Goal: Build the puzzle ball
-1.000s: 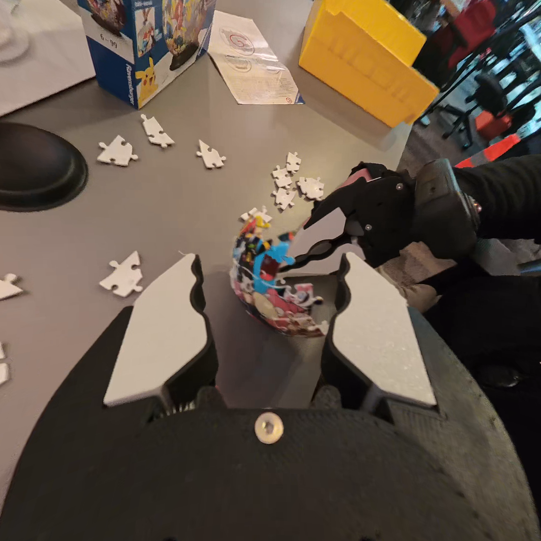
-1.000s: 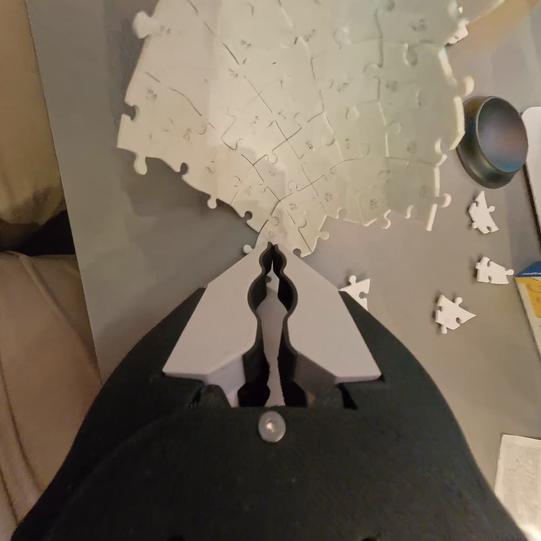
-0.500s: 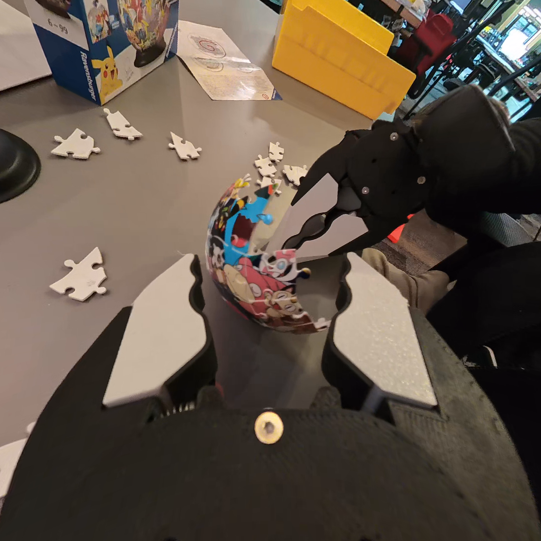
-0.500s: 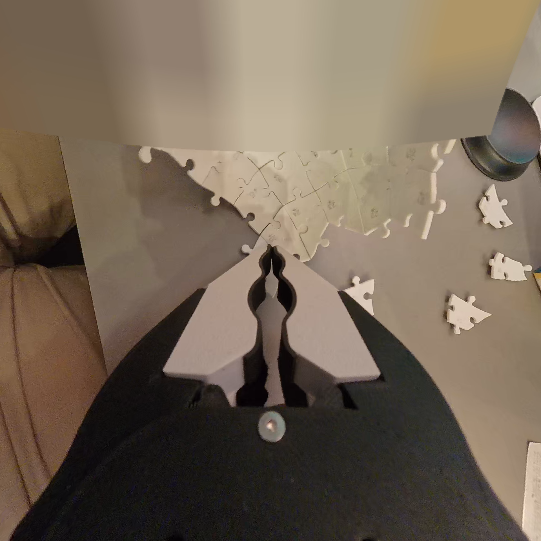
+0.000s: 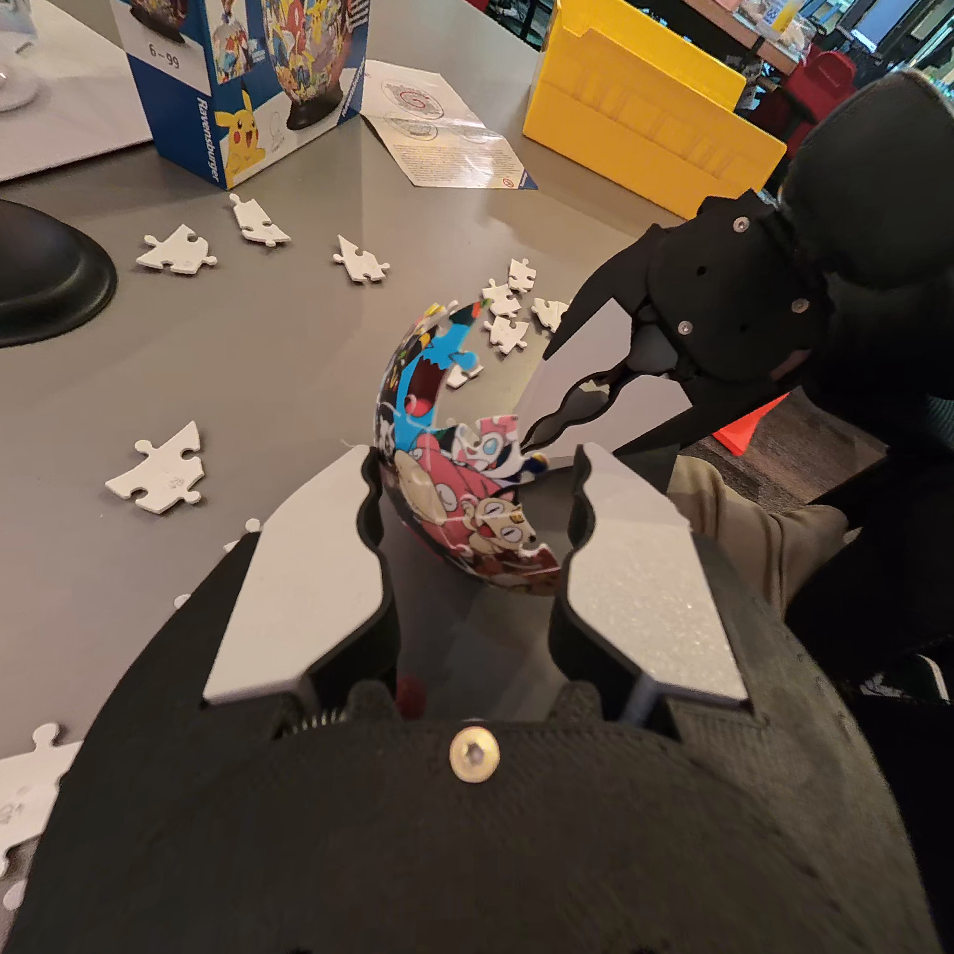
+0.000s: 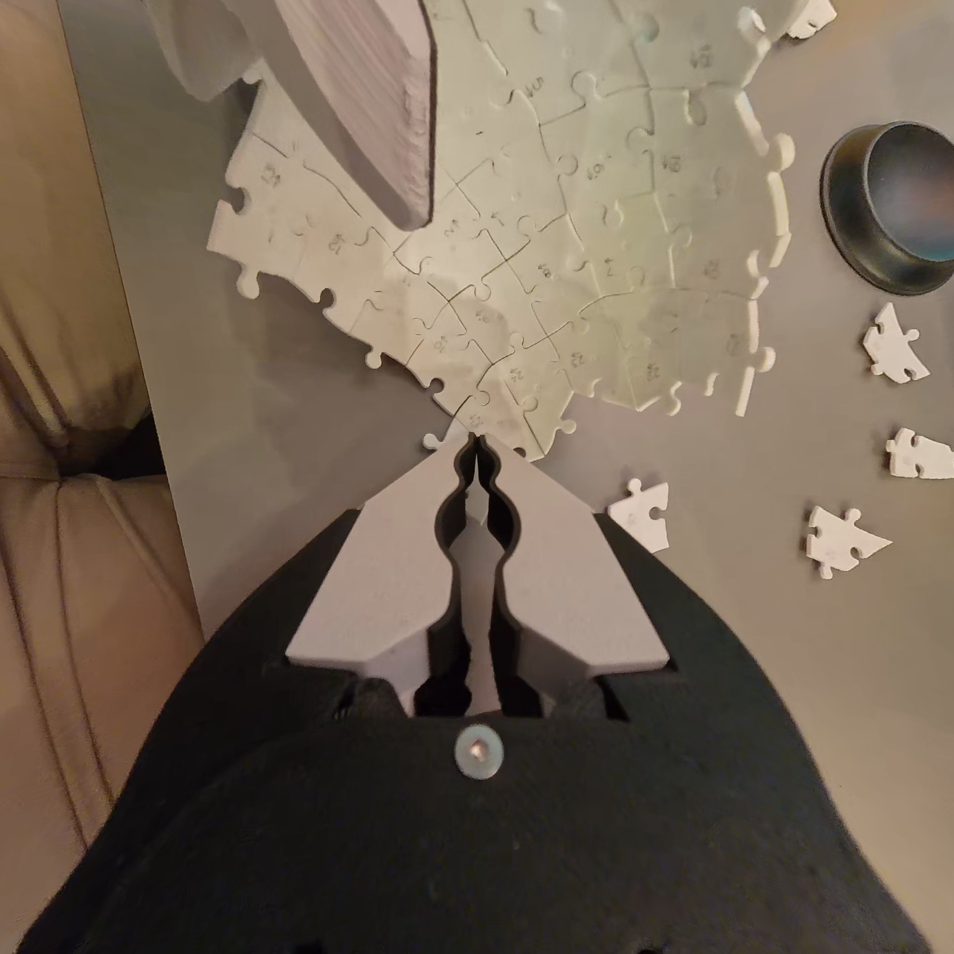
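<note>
Above grey table [image 5: 289, 361], colourful half-built plastic puzzle shell [image 5: 439, 480]: light, fragile; right gripper [image 6: 476, 439] pinching rim, left gripper [image 5: 472, 464] gaping, empty.

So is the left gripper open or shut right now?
Open. In its own wrist view the left gripper has its two grey fingers spread wide, with the partly built puzzle ball between the tips and nothing clamped.

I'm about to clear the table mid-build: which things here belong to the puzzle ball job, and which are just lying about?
Job:
- half-built puzzle shell, rim pinched by the shut right tool
- loose white pieces
- black stand
- open left tool

Lying about:
- yellow bin
- puzzle box
- leaflet
</note>
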### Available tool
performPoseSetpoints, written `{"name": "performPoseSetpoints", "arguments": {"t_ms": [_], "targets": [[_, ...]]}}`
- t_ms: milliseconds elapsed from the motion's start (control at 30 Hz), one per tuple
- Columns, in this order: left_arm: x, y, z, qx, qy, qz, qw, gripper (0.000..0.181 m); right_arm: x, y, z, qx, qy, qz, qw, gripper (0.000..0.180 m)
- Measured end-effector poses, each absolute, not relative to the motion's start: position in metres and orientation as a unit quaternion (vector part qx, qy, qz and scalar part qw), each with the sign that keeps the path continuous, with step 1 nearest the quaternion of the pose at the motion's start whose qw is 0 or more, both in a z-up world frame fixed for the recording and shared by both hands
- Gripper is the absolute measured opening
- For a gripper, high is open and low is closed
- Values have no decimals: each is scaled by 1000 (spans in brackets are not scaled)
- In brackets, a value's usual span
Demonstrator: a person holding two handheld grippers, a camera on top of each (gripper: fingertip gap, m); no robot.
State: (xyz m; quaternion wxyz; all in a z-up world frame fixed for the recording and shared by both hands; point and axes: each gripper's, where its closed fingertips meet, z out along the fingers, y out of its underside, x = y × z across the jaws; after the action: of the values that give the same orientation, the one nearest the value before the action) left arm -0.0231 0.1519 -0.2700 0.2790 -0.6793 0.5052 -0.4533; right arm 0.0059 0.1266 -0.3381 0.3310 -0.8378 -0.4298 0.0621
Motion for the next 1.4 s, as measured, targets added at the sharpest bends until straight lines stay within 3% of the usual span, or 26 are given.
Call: {"name": "performPoseSetpoints", "arguments": {"t_ms": [633, 1033, 1400], "targets": [[-21, 154, -268, -698, 482, -418, 325, 52, -2, 131, -337, -839, -428, 61, 330, 0], [-19, 156, -266, -702, 465, -427, 330, 58, -5, 132, -340, -830, -453, 28, 323, 0], [-19, 155, -267, -703, 460, -434, 325, 60, -6, 132, -341, -876, -409, 73, 246, 0]]}}
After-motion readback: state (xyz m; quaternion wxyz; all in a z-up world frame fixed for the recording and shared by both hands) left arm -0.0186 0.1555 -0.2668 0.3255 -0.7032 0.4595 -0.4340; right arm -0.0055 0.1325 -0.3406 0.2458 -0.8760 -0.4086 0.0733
